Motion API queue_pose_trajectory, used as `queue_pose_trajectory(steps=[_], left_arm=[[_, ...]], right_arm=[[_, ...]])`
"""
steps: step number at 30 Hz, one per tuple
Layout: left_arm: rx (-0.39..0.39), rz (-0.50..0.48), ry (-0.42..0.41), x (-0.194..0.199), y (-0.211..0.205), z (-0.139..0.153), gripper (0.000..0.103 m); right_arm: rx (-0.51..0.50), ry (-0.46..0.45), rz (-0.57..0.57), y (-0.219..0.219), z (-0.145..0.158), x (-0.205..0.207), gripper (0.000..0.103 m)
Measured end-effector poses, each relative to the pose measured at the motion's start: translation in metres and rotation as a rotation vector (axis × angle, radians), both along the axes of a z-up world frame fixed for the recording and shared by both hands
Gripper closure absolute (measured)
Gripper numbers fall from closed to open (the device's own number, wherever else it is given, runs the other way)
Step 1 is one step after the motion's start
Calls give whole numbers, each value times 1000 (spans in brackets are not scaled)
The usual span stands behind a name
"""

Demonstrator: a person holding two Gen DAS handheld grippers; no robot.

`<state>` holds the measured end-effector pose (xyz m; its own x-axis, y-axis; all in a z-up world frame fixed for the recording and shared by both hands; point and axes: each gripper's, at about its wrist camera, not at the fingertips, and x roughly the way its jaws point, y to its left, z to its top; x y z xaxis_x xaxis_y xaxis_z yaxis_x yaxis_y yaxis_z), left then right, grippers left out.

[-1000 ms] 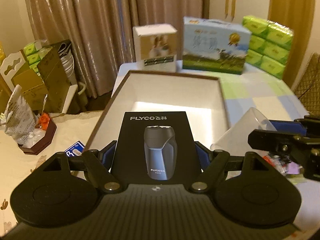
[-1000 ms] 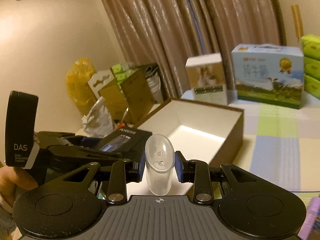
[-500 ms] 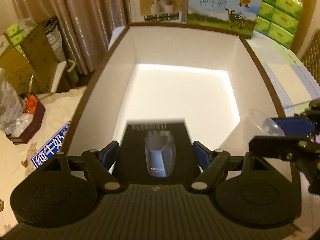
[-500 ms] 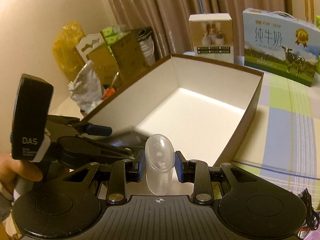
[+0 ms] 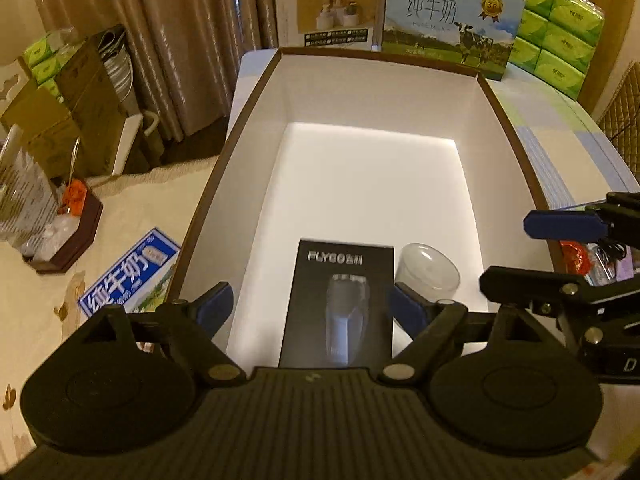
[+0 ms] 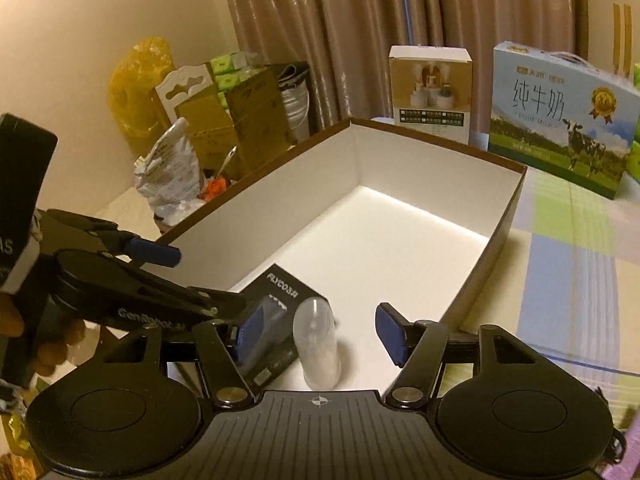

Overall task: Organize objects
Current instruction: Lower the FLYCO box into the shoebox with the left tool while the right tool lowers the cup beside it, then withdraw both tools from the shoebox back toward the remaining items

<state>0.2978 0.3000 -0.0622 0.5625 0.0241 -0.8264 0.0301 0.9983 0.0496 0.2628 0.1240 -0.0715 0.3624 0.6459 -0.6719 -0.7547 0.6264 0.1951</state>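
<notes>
A black FLYCO shaver box (image 5: 338,304) lies flat on the white floor of the big brown-rimmed box (image 5: 256,92), at its near end. My left gripper (image 5: 312,304) straddles it with its jaws opening, and a gap shows at each pad. Beside the shaver box on the right stands a clear plastic cap (image 5: 426,266). In the right wrist view the clear cap (image 6: 318,344) stands between the fingers of my right gripper (image 6: 318,332), whose jaws are opening, clear of it on both sides. The shaver box (image 6: 288,296) lies just left of it, under the left gripper (image 6: 196,276).
Behind the big box (image 6: 440,140) stand a white carton (image 5: 326,8), a blue milk case (image 5: 448,12) and green tissue packs (image 5: 560,20). A flat blue milk carton (image 5: 128,276) and a wooden tray (image 5: 68,240) lie left of it. Wrapped sweets (image 5: 576,256) lie right.
Both grippers sank into the big box. The left one let go of the shaver box and the right one let go of the clear cap; both things now rest on the floor.
</notes>
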Motion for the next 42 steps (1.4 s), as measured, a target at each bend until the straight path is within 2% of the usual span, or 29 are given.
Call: queue_pose_trajectory(steps=[9, 21, 32, 42], left_arm=[[-3, 26, 5, -33, -7, 20, 15], [-11, 51, -4, -77, -36, 37, 13], [-16, 35, -2, -103, -79, 42, 13], [-16, 14, 22, -109, -120, 39, 13]], right_arm=[[-12, -23, -9, -16, 13, -26, 30], [23, 13, -26, -58, 29, -48, 23], [43, 32, -34, -109, 43, -59, 20], [35, 63, -67, -158, 44, -52, 18]])
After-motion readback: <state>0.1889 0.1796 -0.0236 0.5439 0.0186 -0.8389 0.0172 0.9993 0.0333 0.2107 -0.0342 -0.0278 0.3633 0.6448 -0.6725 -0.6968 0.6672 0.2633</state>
